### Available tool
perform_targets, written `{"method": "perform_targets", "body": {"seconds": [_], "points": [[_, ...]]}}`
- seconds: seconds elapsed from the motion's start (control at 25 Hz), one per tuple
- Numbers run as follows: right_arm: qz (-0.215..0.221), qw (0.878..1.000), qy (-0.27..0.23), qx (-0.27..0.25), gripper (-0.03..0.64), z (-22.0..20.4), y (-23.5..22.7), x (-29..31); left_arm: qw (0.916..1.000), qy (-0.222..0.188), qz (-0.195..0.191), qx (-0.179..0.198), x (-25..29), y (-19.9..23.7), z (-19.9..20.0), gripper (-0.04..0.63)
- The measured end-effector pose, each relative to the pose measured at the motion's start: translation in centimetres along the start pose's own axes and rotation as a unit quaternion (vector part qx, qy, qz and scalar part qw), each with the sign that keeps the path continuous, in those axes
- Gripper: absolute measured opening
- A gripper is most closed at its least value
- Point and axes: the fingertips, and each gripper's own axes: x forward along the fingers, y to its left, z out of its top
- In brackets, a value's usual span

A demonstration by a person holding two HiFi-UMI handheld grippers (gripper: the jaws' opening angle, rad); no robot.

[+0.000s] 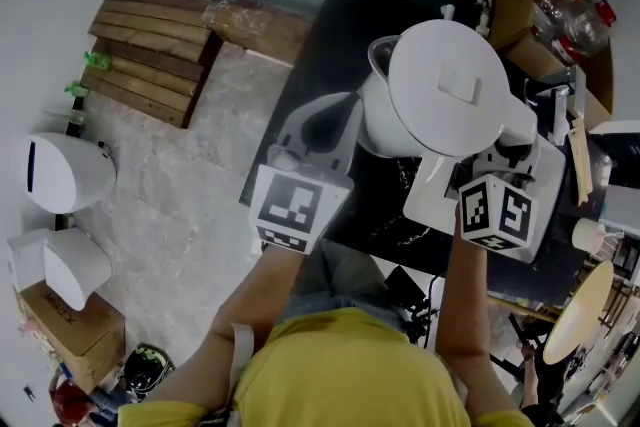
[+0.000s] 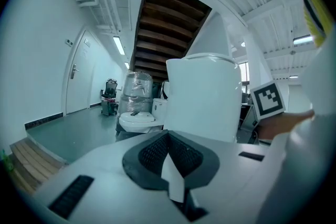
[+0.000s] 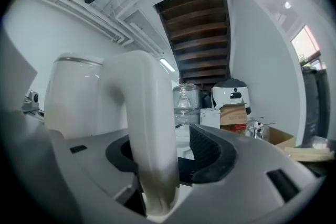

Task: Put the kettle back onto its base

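Observation:
The white kettle [image 1: 445, 90] stands upright on the black table [image 1: 320, 35]; whatever it rests on is hidden under it. In the right gripper view its curved handle [image 3: 149, 128] runs up between the jaws of my right gripper [image 3: 173, 160]. The handle lies against the left pad, a gap shows at the right pad, and the jaws stand open. My left gripper [image 1: 350, 113] points at the kettle's left side with its jaws closed together. In the left gripper view the kettle body [image 2: 205, 97] rises just beyond the left gripper [image 2: 168, 149].
A wooden pallet [image 1: 150, 50] lies on the floor to the far left. White appliances [image 1: 65, 170] sit at the left edge. A cardboard box [image 1: 560, 15] with bottles stands behind the kettle on the right. A round wooden stool [image 1: 580, 310] is at the lower right.

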Motion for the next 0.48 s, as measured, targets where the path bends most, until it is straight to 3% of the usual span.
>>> {"method": "perform_targets", "body": {"seconds": [0.28, 0.48], "points": [[-0.072, 0.997, 0.039, -0.008, 0.219, -0.9, -0.3, -1.0, 1.0, -0.006, 0.007, 0.002, -0.5, -0.7, 0.7, 0.002], [-0.087, 0.995, 0.038, -0.003, 0.219, -0.9, 0.2, -2.4, 0.9999, -0.008, 0.004, 0.006, -0.8, -0.9, 0.9, 0.002]]}}
